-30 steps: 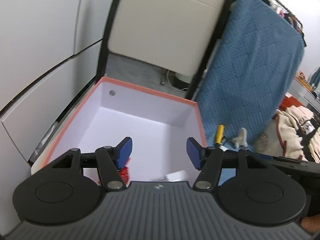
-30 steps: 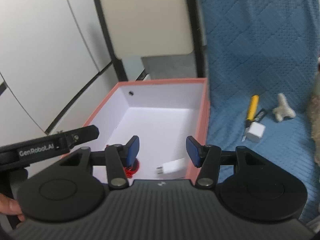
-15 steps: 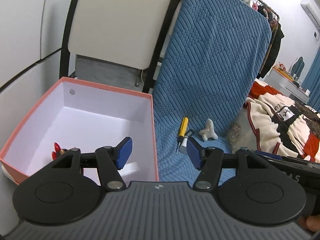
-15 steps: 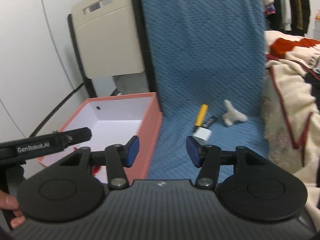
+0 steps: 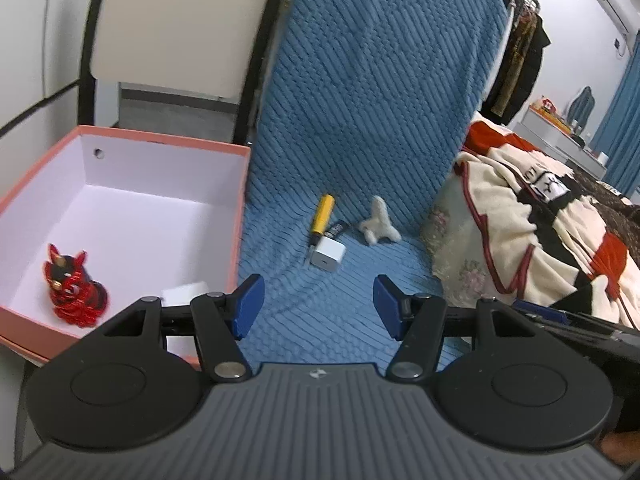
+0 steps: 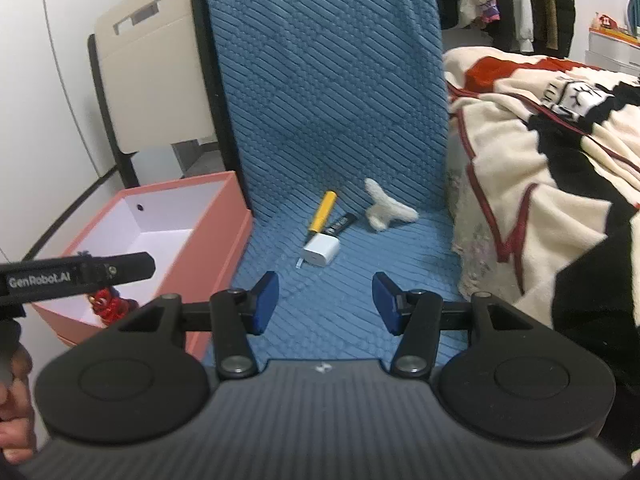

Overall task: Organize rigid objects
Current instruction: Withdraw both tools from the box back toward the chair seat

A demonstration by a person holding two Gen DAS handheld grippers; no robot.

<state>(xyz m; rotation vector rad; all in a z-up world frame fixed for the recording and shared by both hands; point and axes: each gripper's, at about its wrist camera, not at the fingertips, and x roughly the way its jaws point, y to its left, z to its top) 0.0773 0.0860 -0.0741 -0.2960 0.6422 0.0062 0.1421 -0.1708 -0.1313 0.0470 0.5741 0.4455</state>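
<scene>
The pink box [image 5: 120, 216] sits at nine o'clock in the left wrist view, open-topped with a white interior, resting against the edge of the blue quilted mat [image 5: 360, 120]. Inside it, a red and black figurine [image 5: 74, 286] lies near the seven o'clock corner, and a white block [image 5: 184, 294] lies on the box floor close to the wall that borders the mat, partly hidden behind a gripper finger. Outside the box, on the mat at twelve o'clock, a white charger cube [image 5: 329, 257] touches the tip of a yellow-handled tool [image 5: 321, 216]; a small black item [image 5: 338, 229] lies just beside them, and a white fuzzy piece [image 5: 378, 226] lies at one o'clock, a little apart. The left gripper [image 5: 316, 306] hangs above the mat with its jaws spread wide and nothing between them. The right gripper [image 6: 324, 306] likewise has its jaws parted and empty, aimed at the charger cube. A patterned blanket [image 6: 540, 140] fills three o'clock.
</scene>
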